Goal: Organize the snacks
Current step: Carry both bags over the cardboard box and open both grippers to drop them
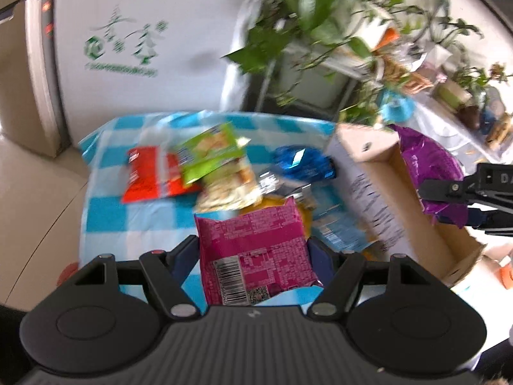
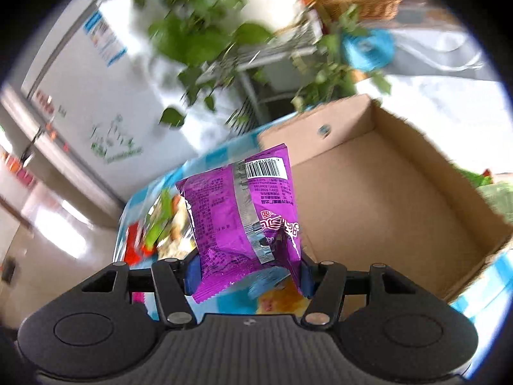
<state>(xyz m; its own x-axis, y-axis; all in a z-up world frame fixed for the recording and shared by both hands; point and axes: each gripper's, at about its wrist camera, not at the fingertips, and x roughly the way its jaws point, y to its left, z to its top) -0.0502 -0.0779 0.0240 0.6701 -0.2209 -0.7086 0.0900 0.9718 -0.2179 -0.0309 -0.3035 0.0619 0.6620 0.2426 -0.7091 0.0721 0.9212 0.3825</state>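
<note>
Right wrist: purple packet (image 2: 243, 224) clamped (barcode up) beside cardboard box (image 2: 400, 199).

plants (image 1: 320, 16) blurred, packet print (image 1: 256, 237) unreadable — blue packet (image 1: 301, 163) smeared

Pink packet (image 1: 253, 250): magenta, white fine print, black-and-white barcode
Purple packet (image 2: 243, 221): violet, silver centre strip, white barcode panel at 12 o'clock, red-and-white lettering
Red packet (image 1: 147, 176): red with white
Green packet (image 1: 208, 154): lime green, at 2 o'clock of the red one
Blue packet (image 1: 301, 163): shiny metallic blue
Tablecloth (image 1: 134, 221): sky-blue and white checks
Cardboard box (image 2: 384, 186): plain brown inside, white outer wall with dark print
Plant (image 1: 307, 12): green leaves
</note>
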